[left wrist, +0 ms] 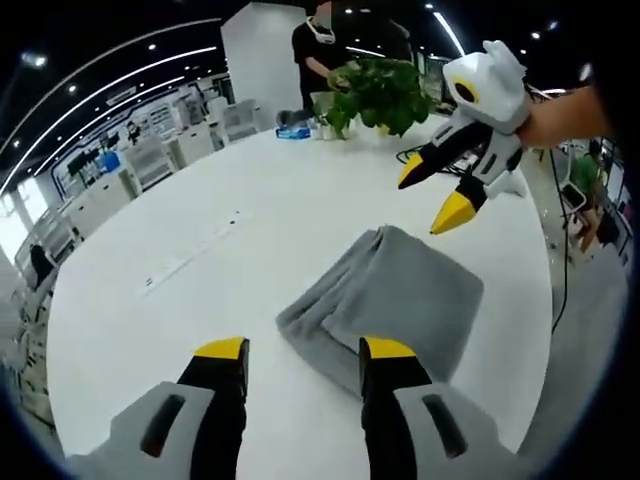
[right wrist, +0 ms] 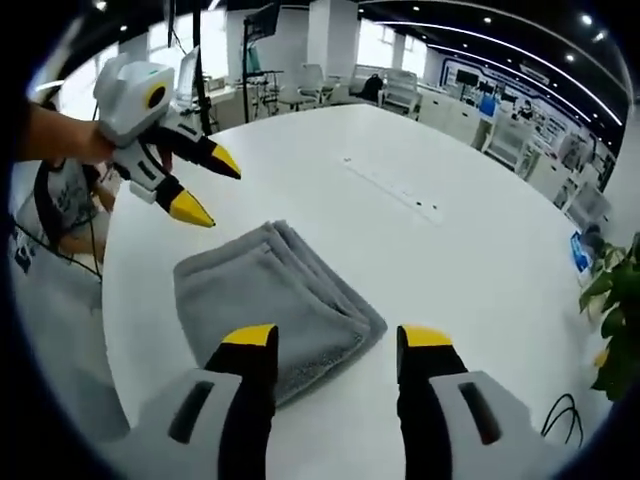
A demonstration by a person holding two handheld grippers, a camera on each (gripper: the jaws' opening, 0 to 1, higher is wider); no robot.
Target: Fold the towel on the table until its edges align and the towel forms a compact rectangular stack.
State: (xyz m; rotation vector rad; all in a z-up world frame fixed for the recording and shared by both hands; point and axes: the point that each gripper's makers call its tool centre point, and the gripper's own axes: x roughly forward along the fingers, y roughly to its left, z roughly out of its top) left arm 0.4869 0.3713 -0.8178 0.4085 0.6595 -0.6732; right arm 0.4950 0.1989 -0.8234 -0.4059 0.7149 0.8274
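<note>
Grey towel (left wrist: 385,290) folded into a compact stack on the white bench (left wrist: 200,250), both tools held above it.

The left hand-held gripper (left wrist: 305,350) and right hand-held gripper (right wrist: 338,338) gape wide, holding nothing. The left gripper view adds a potted plant (left wrist: 378,92) and a standing person (left wrist: 322,50); the right gripper view adds office chairs (right wrist: 400,88).

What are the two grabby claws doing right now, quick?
Left gripper: open, holding nothing, above the near edge of the folded grey towel.
Right gripper: open, holding nothing, over the towel on the white table.
</note>
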